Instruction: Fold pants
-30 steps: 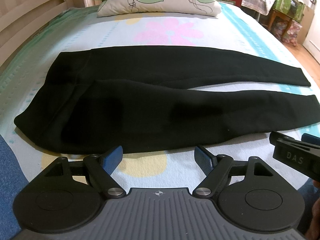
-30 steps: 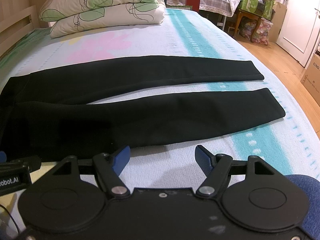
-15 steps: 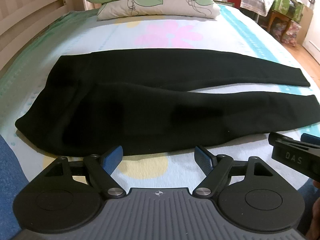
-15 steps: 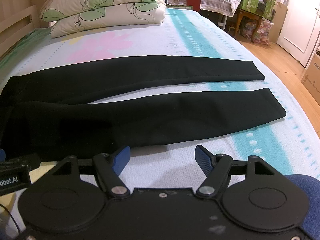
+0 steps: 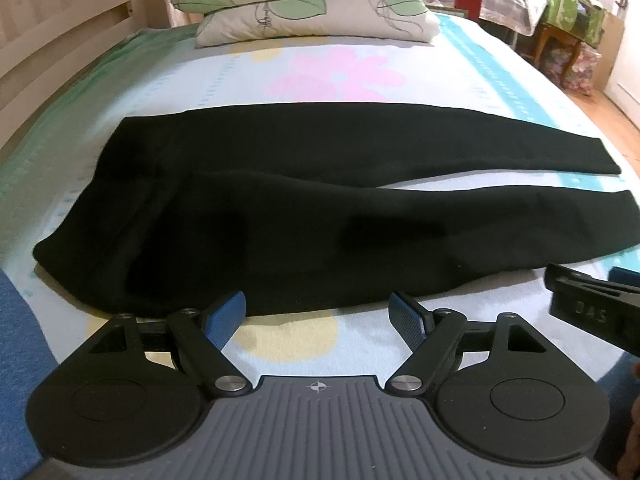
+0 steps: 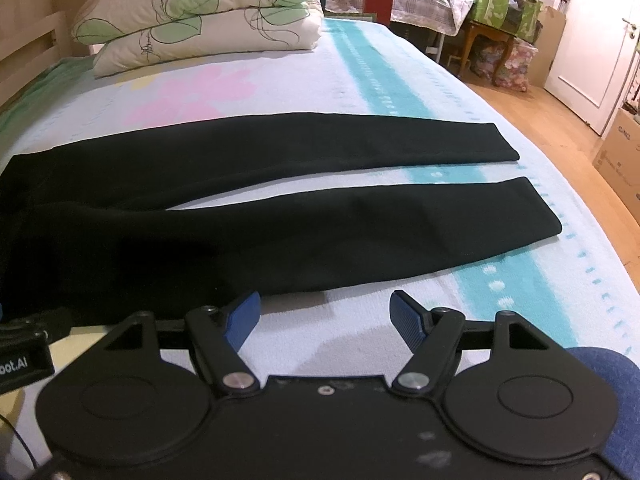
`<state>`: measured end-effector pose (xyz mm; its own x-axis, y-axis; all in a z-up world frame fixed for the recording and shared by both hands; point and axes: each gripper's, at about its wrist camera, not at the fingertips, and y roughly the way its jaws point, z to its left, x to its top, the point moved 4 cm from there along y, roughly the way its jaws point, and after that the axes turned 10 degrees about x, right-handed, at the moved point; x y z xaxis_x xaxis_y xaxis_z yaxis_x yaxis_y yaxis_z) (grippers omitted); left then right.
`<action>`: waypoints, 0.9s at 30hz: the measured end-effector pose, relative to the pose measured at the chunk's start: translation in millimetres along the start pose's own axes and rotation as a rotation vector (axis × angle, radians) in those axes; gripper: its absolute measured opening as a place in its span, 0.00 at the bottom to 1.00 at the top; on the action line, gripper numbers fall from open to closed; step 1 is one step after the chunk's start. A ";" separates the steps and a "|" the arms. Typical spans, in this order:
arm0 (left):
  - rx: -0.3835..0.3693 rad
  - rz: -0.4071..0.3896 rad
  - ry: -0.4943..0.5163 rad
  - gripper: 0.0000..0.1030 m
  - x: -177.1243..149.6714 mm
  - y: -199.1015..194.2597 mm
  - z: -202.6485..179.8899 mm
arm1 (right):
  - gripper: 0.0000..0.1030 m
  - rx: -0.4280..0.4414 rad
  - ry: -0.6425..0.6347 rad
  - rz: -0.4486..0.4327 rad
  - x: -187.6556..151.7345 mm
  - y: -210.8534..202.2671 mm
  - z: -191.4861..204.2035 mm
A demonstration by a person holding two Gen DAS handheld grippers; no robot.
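Black pants (image 5: 280,216) lie flat across the bed, waist at the left, both legs stretching right with a narrow gap between them. In the right wrist view the pants (image 6: 280,216) end in two cuffs at the right. My left gripper (image 5: 318,312) hovers open just short of the pants' near edge, by the hip part, nothing between its blue pads. My right gripper (image 6: 325,314) is open too, over bare sheet just before the near leg. Each gripper shows at the edge of the other's view: the right gripper (image 5: 592,308) and the left gripper (image 6: 24,348).
The bed (image 5: 360,344) has a pale sheet with pink flower and teal stripe. Two leaf-print pillows (image 5: 312,4) are stacked at the far end. A wooden headboard (image 5: 60,32) runs along the left. To the right are wooden floor (image 6: 560,128), a cardboard box (image 6: 620,152) and cluttered furniture.
None of note: both grippers stay where they were and open; the left view tilted very slightly, so the pants sit a little lower in it.
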<state>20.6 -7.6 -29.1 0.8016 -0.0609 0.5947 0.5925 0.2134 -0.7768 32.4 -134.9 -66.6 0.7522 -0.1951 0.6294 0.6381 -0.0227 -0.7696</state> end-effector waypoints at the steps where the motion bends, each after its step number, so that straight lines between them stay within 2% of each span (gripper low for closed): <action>1: 0.012 -0.001 -0.006 0.76 0.6 0.4 0.6 | 0.72 0.007 0.002 0.007 -0.3 0.2 0.0; 4: 0.038 -0.018 -0.031 0.76 3.8 0.4 4.8 | 0.72 0.031 0.014 0.021 0.4 -0.5 -1.1; 12: 0.034 -0.014 -0.034 0.76 18.1 6.6 15.6 | 0.71 0.138 0.107 0.109 7.5 1.1 -14.3; 18: 0.025 -0.048 0.016 0.76 39.6 11.9 18.9 | 0.71 0.078 0.053 0.077 34.1 -6.2 -35.0; 21: 0.030 -0.061 0.035 0.76 53.1 16.7 19.5 | 0.71 0.060 0.086 0.069 49.2 -6.6 -54.7; 27: 0.019 -0.024 0.023 0.76 72.5 37.0 26.1 | 0.71 0.024 0.235 0.098 71.2 6.2 -110.3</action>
<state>98.5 21.4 -9.3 0.7889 -0.0883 0.6082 0.6102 0.2302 -0.7581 71.7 -257.0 -38.4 0.7537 -0.4177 0.5074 0.5696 0.0301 -0.8214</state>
